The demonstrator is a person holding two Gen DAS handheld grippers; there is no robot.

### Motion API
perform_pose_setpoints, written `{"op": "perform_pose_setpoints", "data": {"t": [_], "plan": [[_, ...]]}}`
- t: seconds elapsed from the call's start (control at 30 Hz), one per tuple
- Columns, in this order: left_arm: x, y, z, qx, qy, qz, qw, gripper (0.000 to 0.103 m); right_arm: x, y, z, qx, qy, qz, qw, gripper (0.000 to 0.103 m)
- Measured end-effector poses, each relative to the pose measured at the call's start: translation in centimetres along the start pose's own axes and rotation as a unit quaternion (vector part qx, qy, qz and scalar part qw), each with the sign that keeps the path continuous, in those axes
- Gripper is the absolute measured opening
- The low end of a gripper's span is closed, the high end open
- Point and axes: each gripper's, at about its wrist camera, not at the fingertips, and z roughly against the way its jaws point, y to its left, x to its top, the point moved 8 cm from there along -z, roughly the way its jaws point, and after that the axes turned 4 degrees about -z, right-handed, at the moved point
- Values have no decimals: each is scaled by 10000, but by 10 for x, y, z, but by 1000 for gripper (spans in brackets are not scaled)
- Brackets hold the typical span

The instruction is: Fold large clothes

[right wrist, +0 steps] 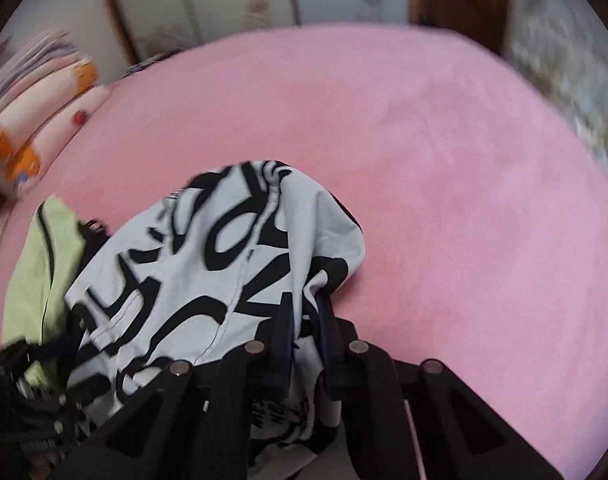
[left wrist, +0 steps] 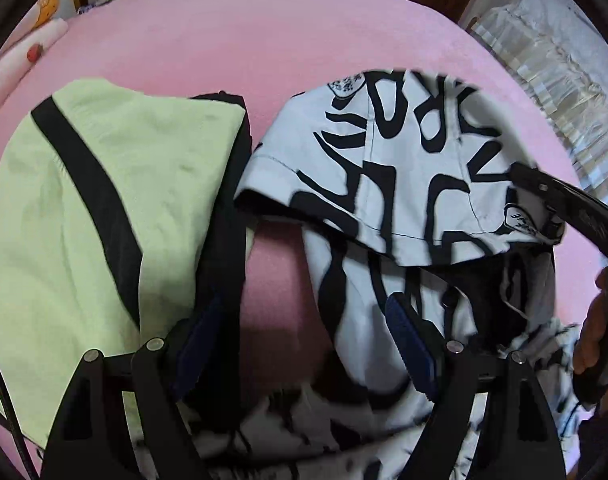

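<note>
Black-and-white printed garment (right wrist: 207,264) heaped on pink bed sheet (right wrist: 444,168), just beside folded pale-green garment (left wrist: 103,184); right gripper (right wrist: 306,312) pinches a fold of the print cloth; left gripper (left wrist: 304,320) spread wide, holding nothing, over sheet and print cloth.

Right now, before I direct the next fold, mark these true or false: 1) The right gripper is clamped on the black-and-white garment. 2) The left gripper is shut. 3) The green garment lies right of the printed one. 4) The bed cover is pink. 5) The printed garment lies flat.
1) True: the right gripper is shut on the black-and-white printed garment.
2) False: the left gripper is open, and nothing is pressed between its fingers.
3) False: the light green garment lies to the printed one's left.
4) True: the pink bed cover.
5) False: it is bunched and partly lifted.
</note>
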Motion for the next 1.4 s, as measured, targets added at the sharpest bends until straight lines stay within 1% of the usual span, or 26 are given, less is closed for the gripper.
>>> {"op": "perform_pose_setpoints", "data": {"t": [0.07, 0.1, 0.2, 0.27, 0.33, 0.43, 0.5, 0.53, 0.57, 0.6, 0.63, 0.73, 0.8, 0.83, 0.87, 0.9, 0.93, 0.97, 1.0, 1.07, 1.13, 1.17, 1.2, 1.23, 1.33, 1.4], "plan": [[-9, 0, 12, -198, -15, 64, 9998, 81, -2, 17, 31, -7, -465, 542, 9974, 9], [-14, 0, 19, -265, -39, 73, 9996, 81, -7, 29, 56, 33, -823, 923, 9923, 9], [-35, 1, 47, -478, -178, 14, 9987, 81, -22, 52, 108, 39, -1511, 1720, 9734, 9], [-53, 1, 70, -619, -297, -82, 9976, 81, -40, 63, 141, -41, -1884, 2273, 9554, 9], [-71, 2, 90, -742, -374, -158, 9964, 81, -71, 79, 167, -241, -2195, 2925, 9304, 9], [-101, 4, 113, -889, -392, -191, 9951, 81, -120, 95, 190, -584, -2427, 3692, 8952, 9], [-122, 6, 126, -1021, -351, -207, 9939, 81, -151, 96, 200, -810, -2558, 3936, 8792, 9], [-134, 7, 133, -1093, -346, -203, 9932, 81, -163, 95, 203, -916, -2582, 3946, 8770, 10], [-143, 8, 138, -1169, -336, -196, 9924, 81, -178, 91, 205, -1049, -2584, 3943, 8757, 10], [-151, 8, 143, -1272, -330, -181, 9912, 81, -192, 87, 207, -1122, -2529, 3872, 8795, 15], [-159, 6, 148, -1403, -319, -153, 9895, 81, -200, 79, 206, -1133, -2430, 3771, 8865, 22], [-175, 0, 158, -1778, -263, -44, 9837, 81, -222, 59, 205, -1074, -1973, 3246, 9188, 31], [-179, 0, 165, -1969, -272, 21, 9800, 81, -233, 47, 212, -938, -1732, 2779, 9402, 32], [-181, -1, 168, -2088, -279, 73, 9775, 81, -239, 45, 218, -889, -1660, 2593, 9473, 37], [-181, -1, 171, -2205, -292, 132, 9749, 81, -242, 41, 222, -798, -1529, 2339, 9568, 41], [-182, -1, 172, -2297, -293, 165, 9727, 81, -244, 39, 226, -640, -1409, 2065, 9661, 49], [-180, 0, 173, -2354, -301, 204, 9712, 81, -247, 36, 229, -527, -1335, 1855, 9721, 57], [-178, 3, 173, -2334, -322, 243, 9715, 81, -247, 36, 231, -371, -1235, 1598, 9787, 61], [-174, 6, 173, -2317, -329, 260, 9719, 81, -249, 33, 236, -116, -1104, 1284, 9855, 66], [-168, 8, 166, -2334, -311, 341, 9713, 81, -251, 28, 241, 491, -772, 557, 9942, 67], [-158, 10, 150, -2357, -262, 408, 9706, 81, -254, 29, 237, 1133, -438, -117, 9925, 68], [-154, 11, 143, -2358, -234, 466, 9704, 81, -253, 28, 232, 1507, -216, -556, 9868, 68], [-148, 13, 134, -2359, -194, 525, 9702, 81, -254, 38, 220, 1681, -110, -786, 9826, 69], [-145, 15, 126, -2352, -171, 583, 9700, 81, -252, 39, 212, 1957, 54, -1140, 9740, 69], [-130, 16, 104, -2440, -105, 781, 9666, 81, -249, 45, 190, 2398, 381, -1828, 9527, 69], [-121, 12, 94, -2529, -105, 870, 9635, 81, -243, 52, 178, 2648, 470, -2125, 9394, 69]]}}
